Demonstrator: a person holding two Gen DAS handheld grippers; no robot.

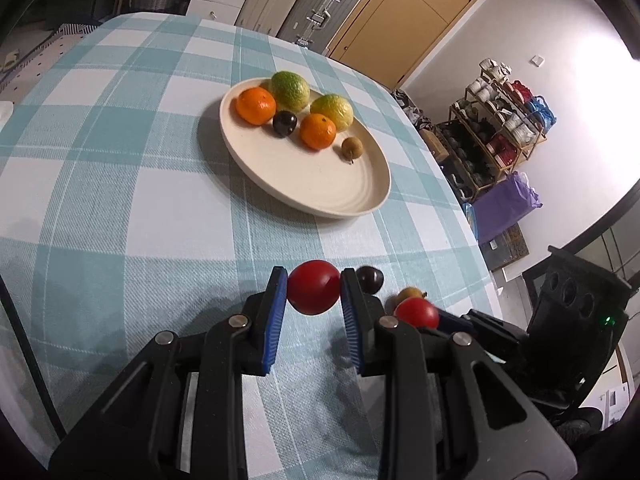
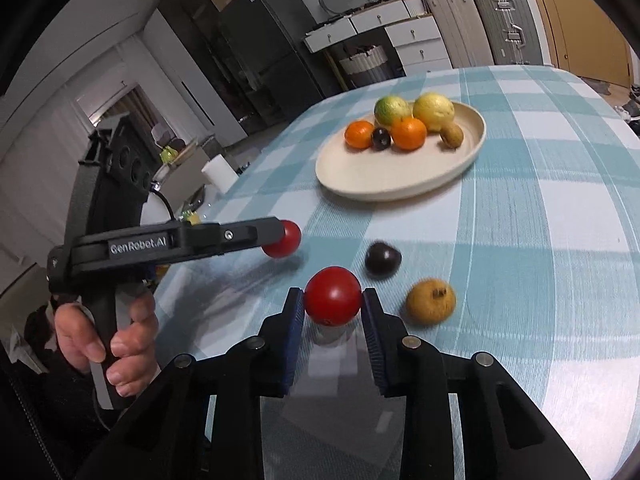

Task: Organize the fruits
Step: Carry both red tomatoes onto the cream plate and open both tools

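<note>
My left gripper (image 1: 314,290) is shut on a red tomato (image 1: 313,288) just above the checked cloth. It shows from the side in the right wrist view, left gripper (image 2: 282,237) with that tomato (image 2: 285,240) at its tips. My right gripper (image 2: 333,300) is shut on a second red tomato (image 2: 333,296), whose sides both blue pads press. A dark plum (image 2: 383,258) and a brown round fruit (image 2: 431,301) lie loose on the cloth just beyond it. Farther back, a cream plate (image 1: 304,184) holds two oranges, two green-yellow citrus, a dark plum and a small brown fruit.
The table with the blue-and-white checked cloth (image 1: 120,200) drops off at its right edge, toward a shelf of shoes (image 1: 492,136). A person's hand (image 2: 120,344) grips the left gripper's handle. Suitcases and white drawers stand behind the table.
</note>
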